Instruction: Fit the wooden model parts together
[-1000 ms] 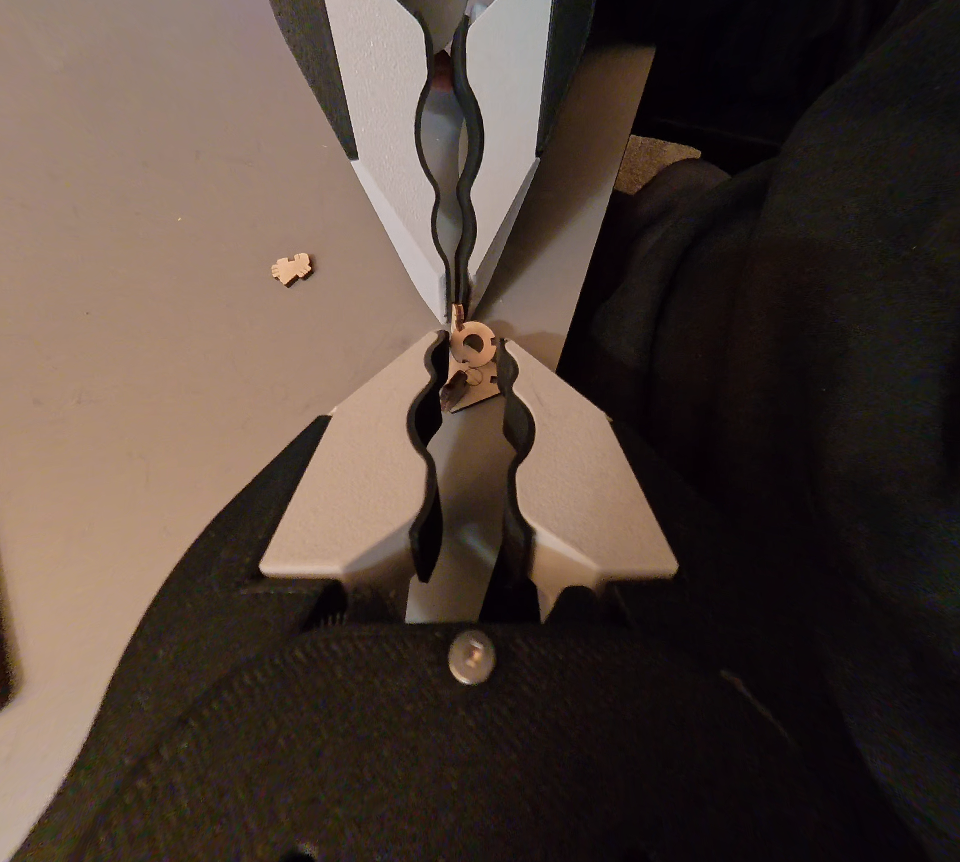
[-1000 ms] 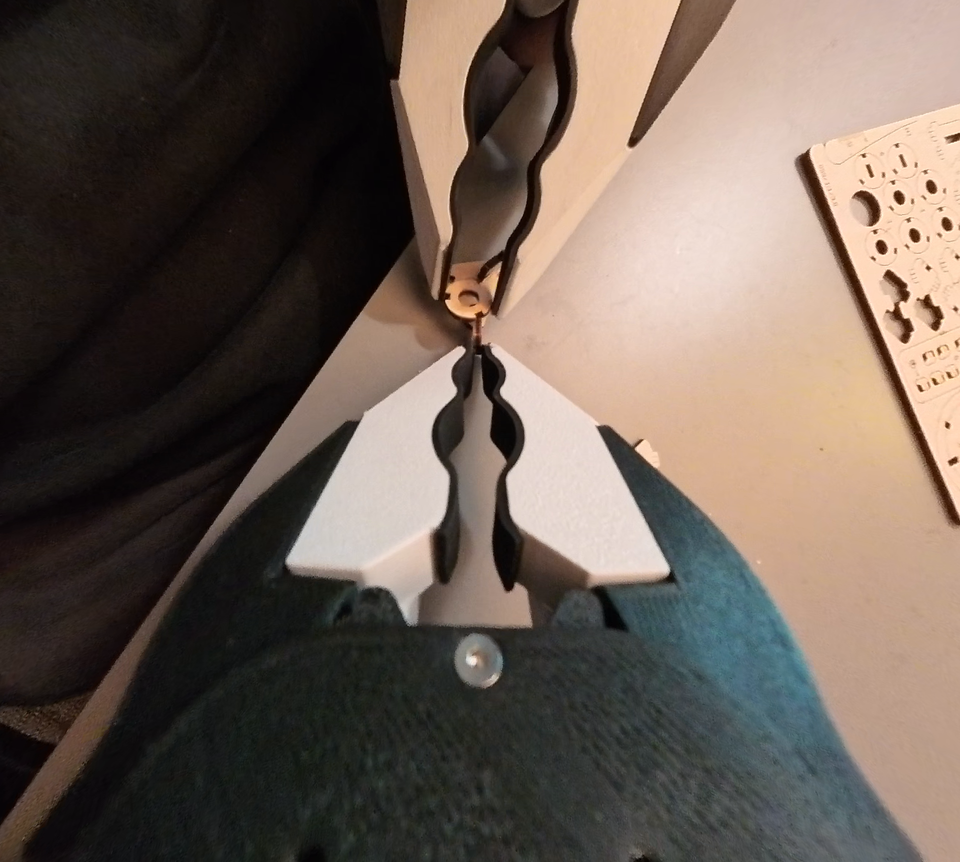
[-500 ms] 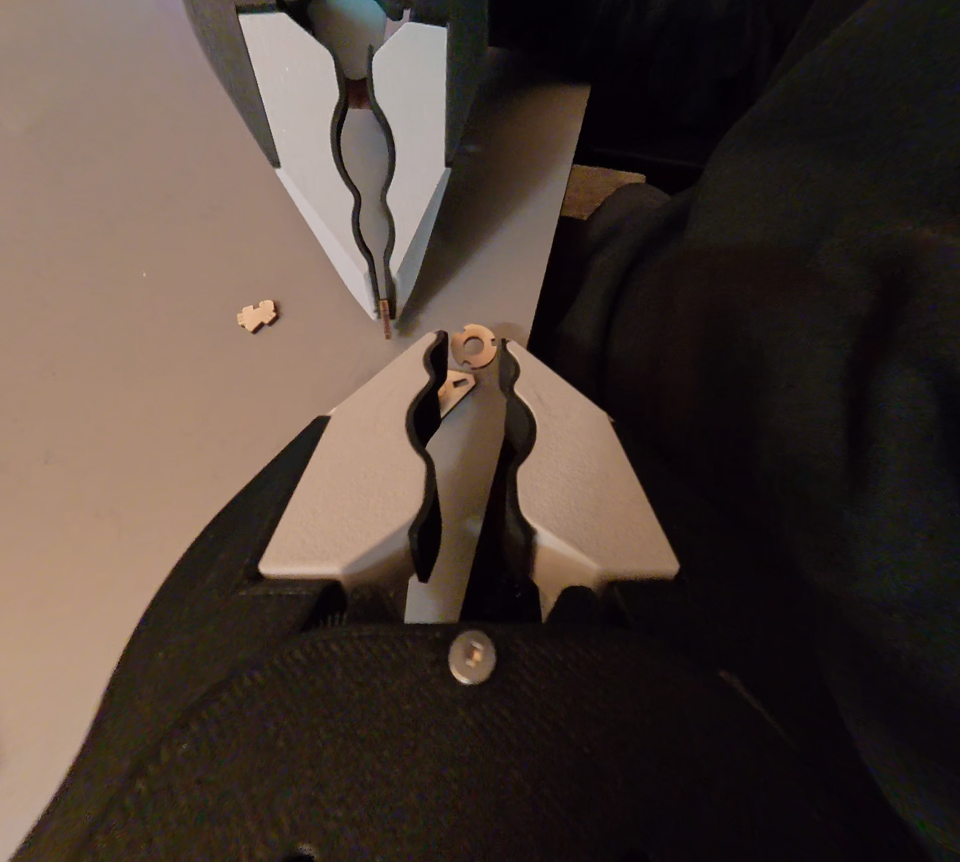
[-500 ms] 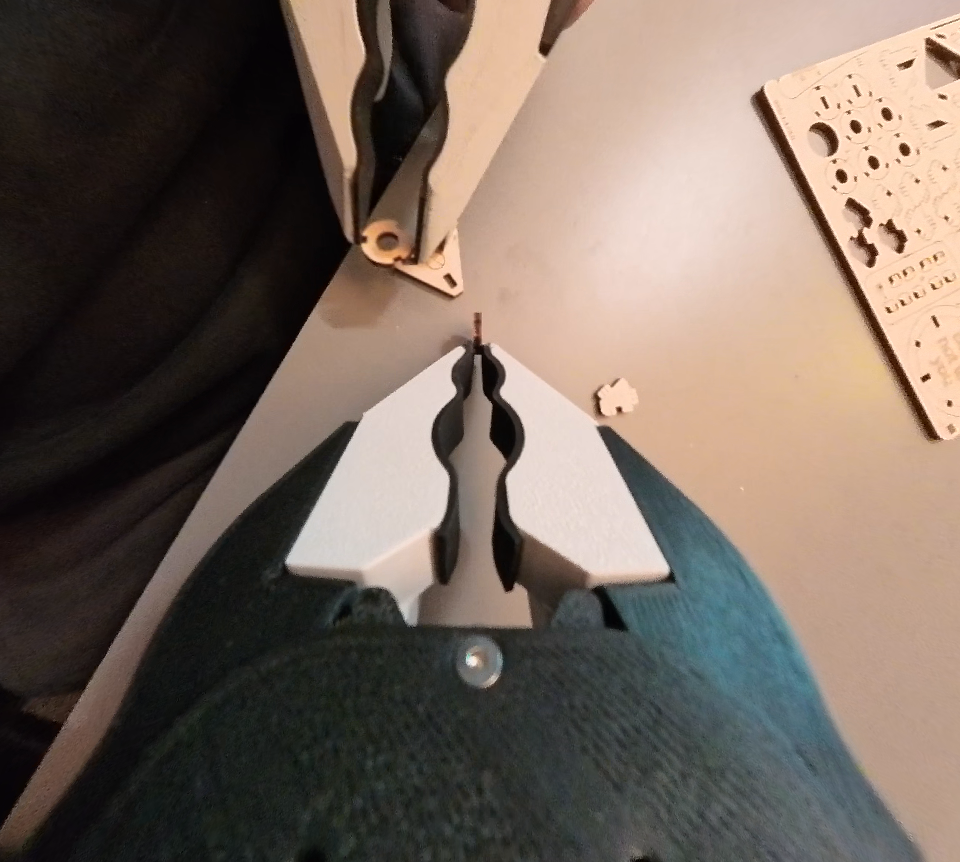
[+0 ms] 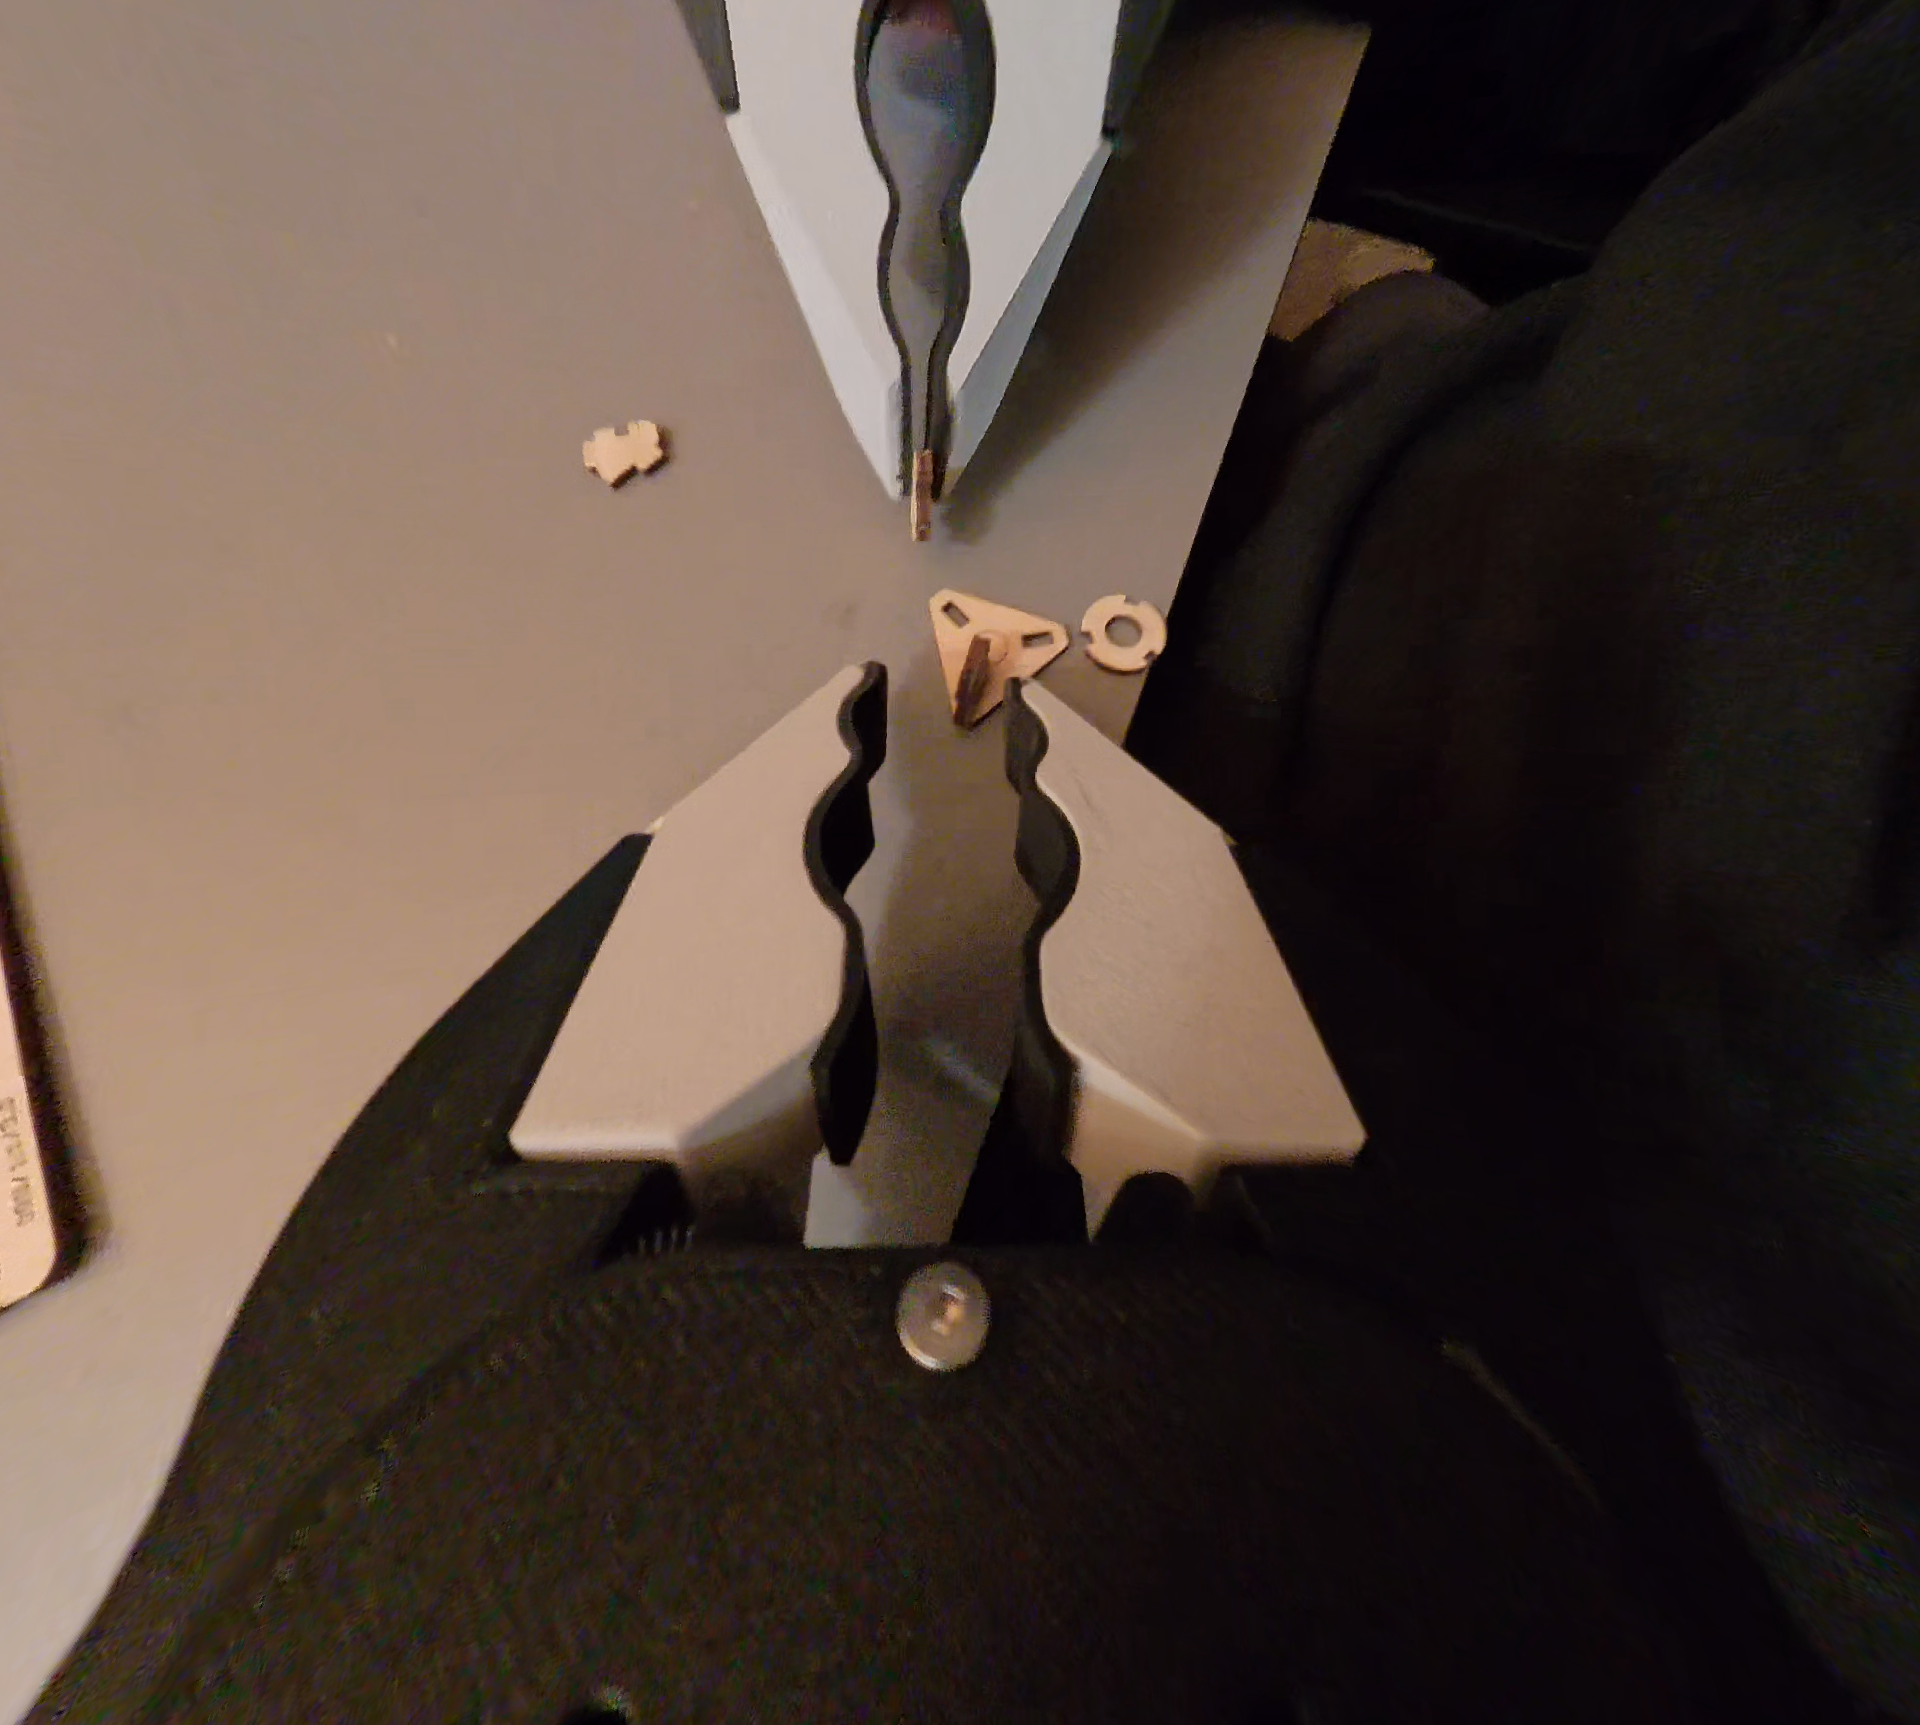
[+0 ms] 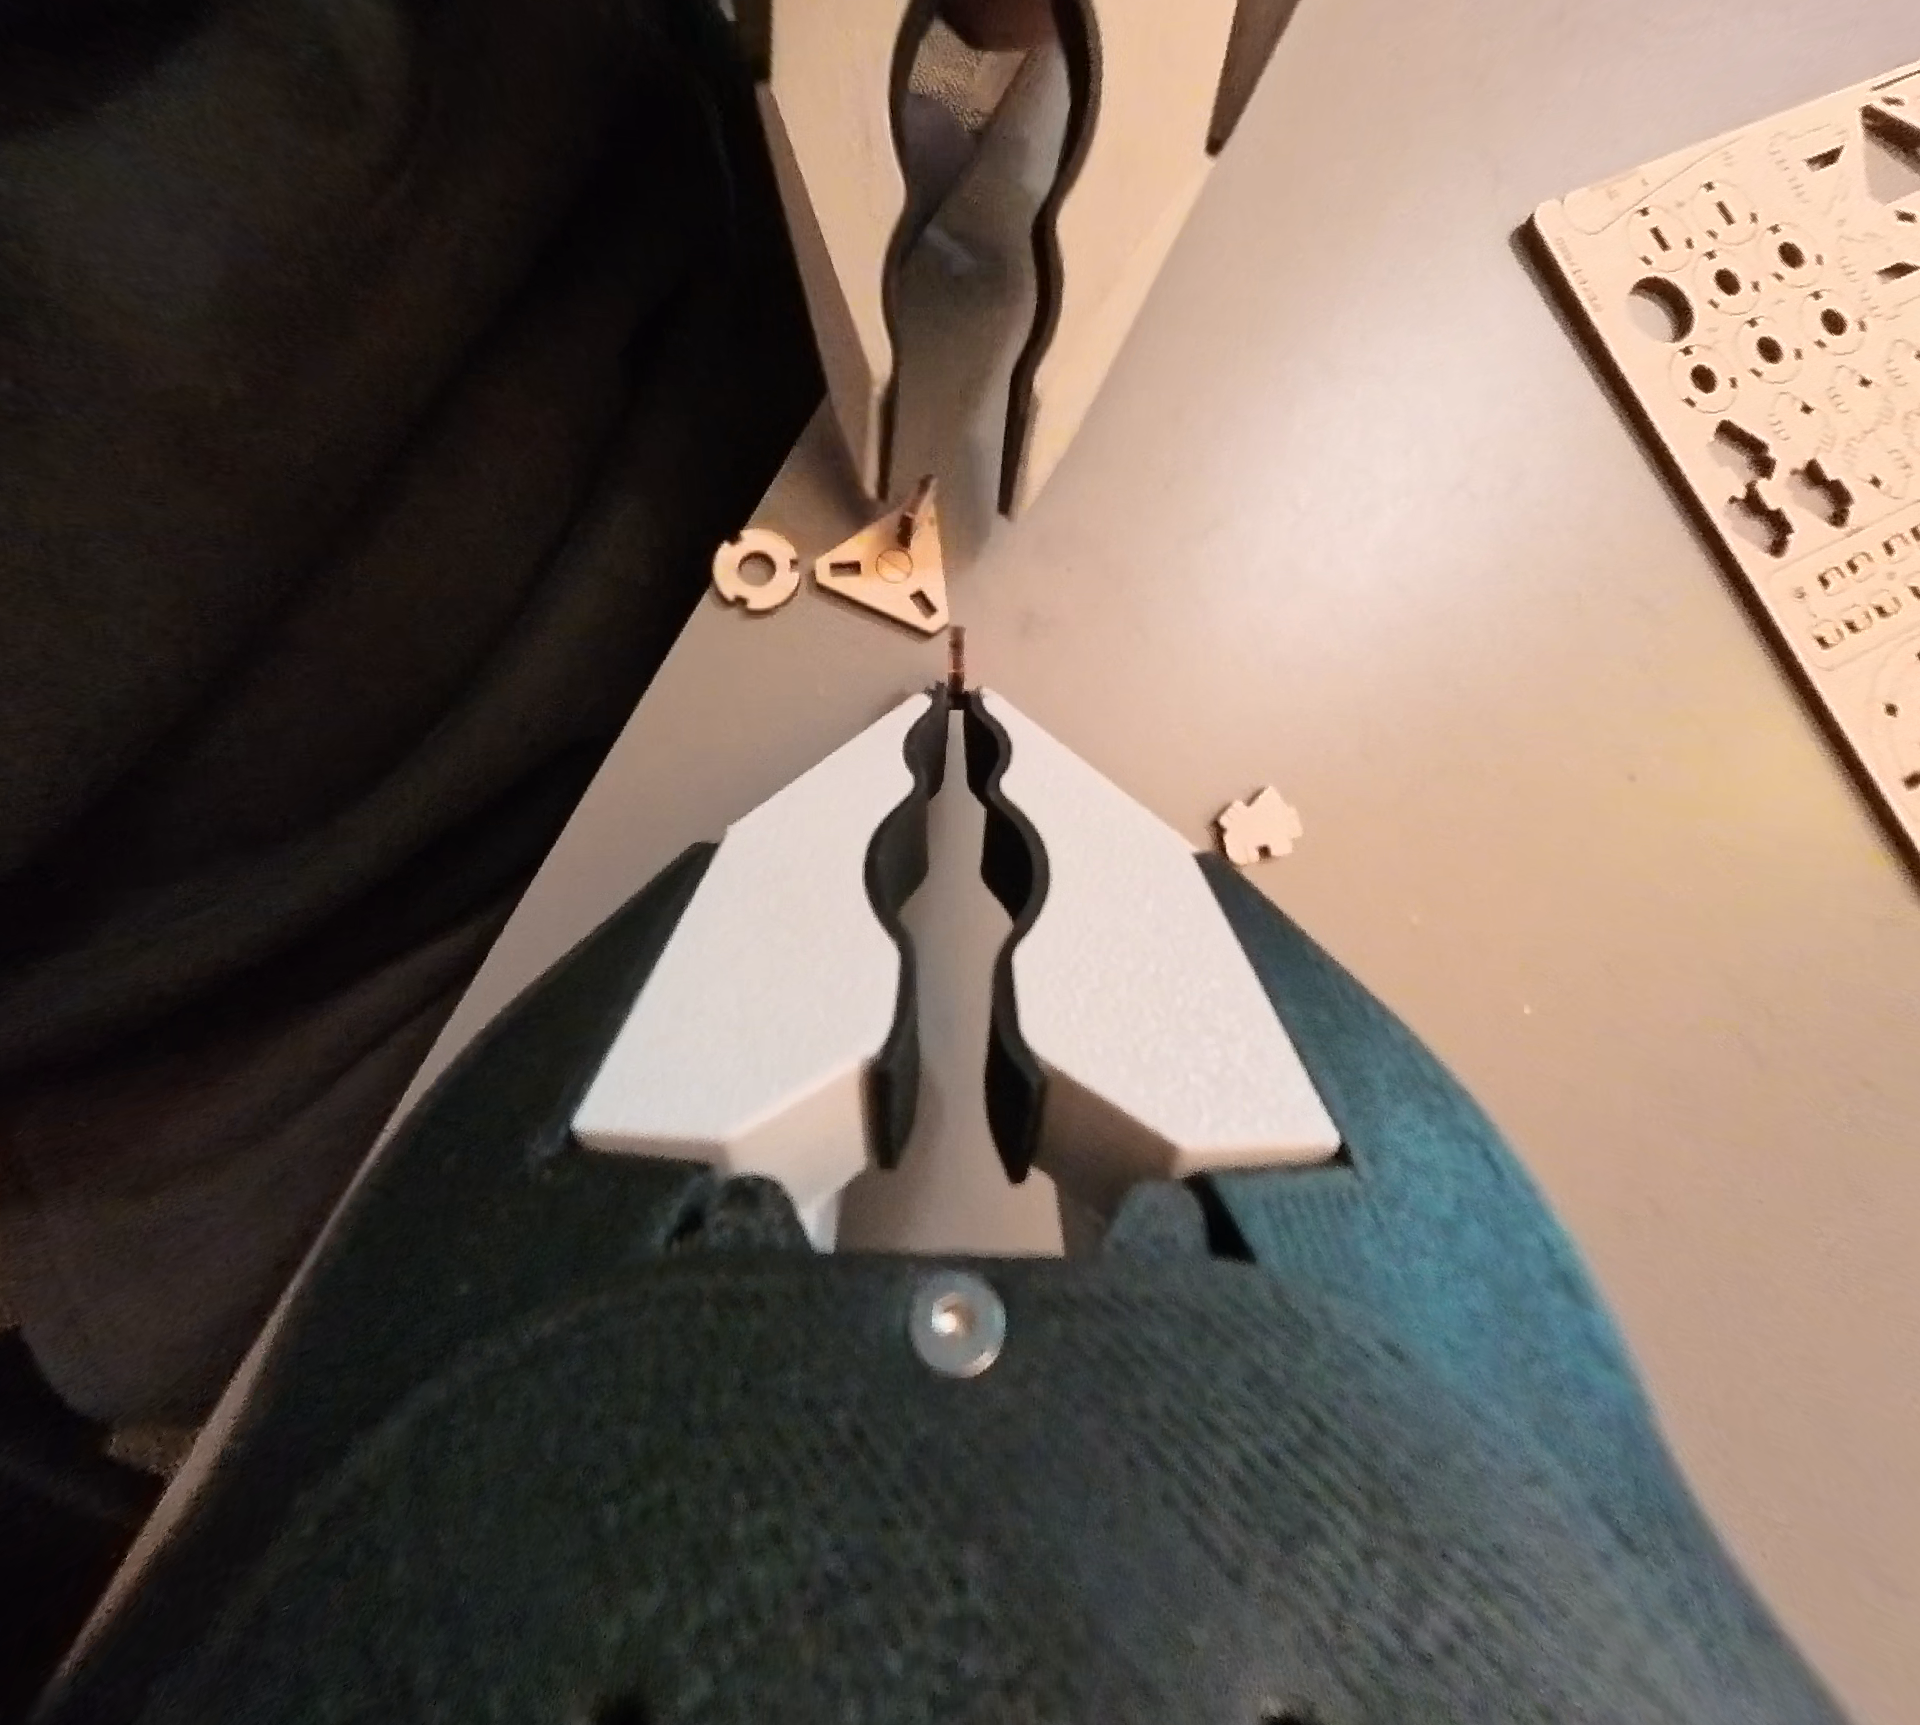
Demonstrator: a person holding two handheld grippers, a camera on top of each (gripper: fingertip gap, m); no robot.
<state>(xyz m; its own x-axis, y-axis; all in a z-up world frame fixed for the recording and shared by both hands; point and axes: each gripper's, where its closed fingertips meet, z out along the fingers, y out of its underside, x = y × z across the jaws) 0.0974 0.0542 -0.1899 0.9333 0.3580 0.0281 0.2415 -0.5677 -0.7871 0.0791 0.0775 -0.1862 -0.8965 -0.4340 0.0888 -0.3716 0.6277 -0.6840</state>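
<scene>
Each handheld gripper [image 5: 940, 688] has a textured black body with a silver screw [image 5: 942, 1319] set at its centre. Its two pale grey wedge-shaped fingers [image 5: 717, 948] taper to points, lined inside with wavy black rubber pads [image 5: 842, 896]. The person wears dark clothing [image 5: 1558, 740].

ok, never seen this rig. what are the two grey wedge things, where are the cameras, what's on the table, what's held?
No robot arm: a person holds a two-finger claw in each hand, and a camera on each looks along its fingers. Each view shows its own claw at the bottom and the other claw opposite.

The left claw is open and holds nothing; a triangular wooden plate with an upright tab lies just off its tips, a notched wooden ring beside it near the edge of the grey table.

The right claw is shut on a thin wooden sliver.

Also there: a small loose wooden piece and a laser-cut wooden sheet.
</scene>
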